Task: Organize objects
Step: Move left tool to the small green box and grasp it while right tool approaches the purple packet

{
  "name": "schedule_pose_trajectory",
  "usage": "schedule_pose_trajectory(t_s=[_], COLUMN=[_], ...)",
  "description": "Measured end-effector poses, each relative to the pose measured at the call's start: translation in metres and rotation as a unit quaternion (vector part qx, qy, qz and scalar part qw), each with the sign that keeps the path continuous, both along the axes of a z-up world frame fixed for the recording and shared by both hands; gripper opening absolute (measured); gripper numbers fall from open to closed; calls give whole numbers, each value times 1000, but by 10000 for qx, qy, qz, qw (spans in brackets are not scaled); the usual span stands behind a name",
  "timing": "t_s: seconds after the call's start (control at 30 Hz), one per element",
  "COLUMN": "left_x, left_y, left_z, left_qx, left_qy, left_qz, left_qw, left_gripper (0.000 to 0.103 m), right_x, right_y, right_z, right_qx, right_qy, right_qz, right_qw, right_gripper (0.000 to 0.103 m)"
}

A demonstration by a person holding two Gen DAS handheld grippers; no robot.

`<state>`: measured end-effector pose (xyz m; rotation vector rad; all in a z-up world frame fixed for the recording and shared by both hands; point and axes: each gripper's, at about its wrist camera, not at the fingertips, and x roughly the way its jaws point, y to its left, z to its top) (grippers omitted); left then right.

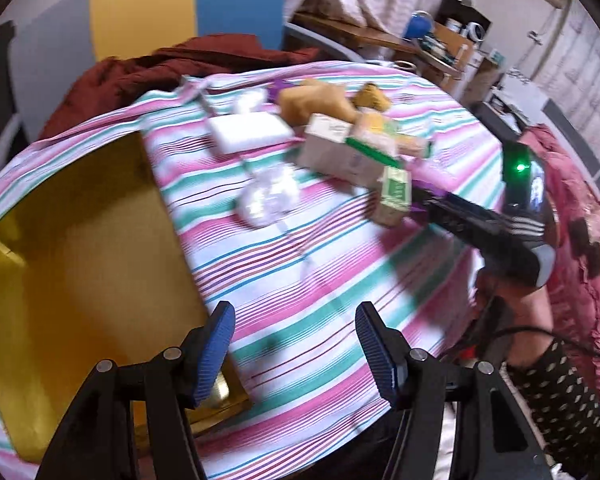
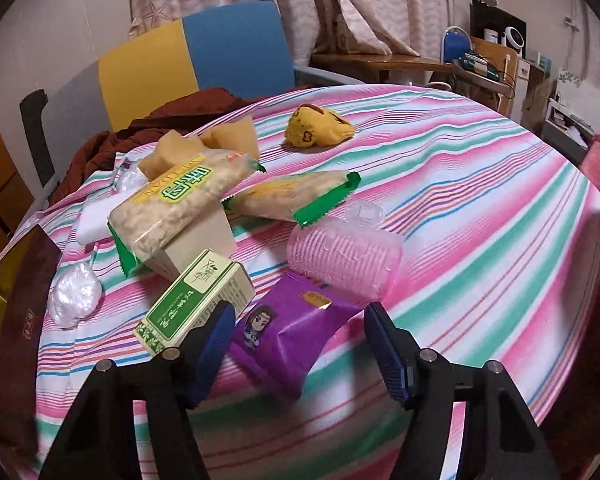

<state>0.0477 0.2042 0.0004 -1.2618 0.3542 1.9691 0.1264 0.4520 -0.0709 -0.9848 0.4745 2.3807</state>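
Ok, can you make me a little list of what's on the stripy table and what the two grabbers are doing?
table: stripy cloth
box: yellow, open, under left gripper
left gripper: open, empty
right gripper: open, purple packet between its jaws, not squeezed
near packet: green carton, pink roller
further back: yellow pouch

"WEILIDAN" on snack packet (image 2: 176,212)

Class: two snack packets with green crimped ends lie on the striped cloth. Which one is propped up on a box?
The larger packet, printed with big green characters, leans on the beige box. The smaller one lies flat on the cloth beside it.
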Motion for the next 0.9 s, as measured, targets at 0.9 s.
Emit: schedule_pose_trajectory(t_s=[0.9], left_x=[-29], left_y=[171], left_z=[-83], left_qx=[131], left_qy=[-76], left_qz=[-1256], left_qw=[9920], left_gripper=[95], right_x=[42], right_y=[19], right_z=[-9], right_qx=[-371], right_qy=[300], right_qz=[-209], right_qw=[9986], right_gripper=[61])
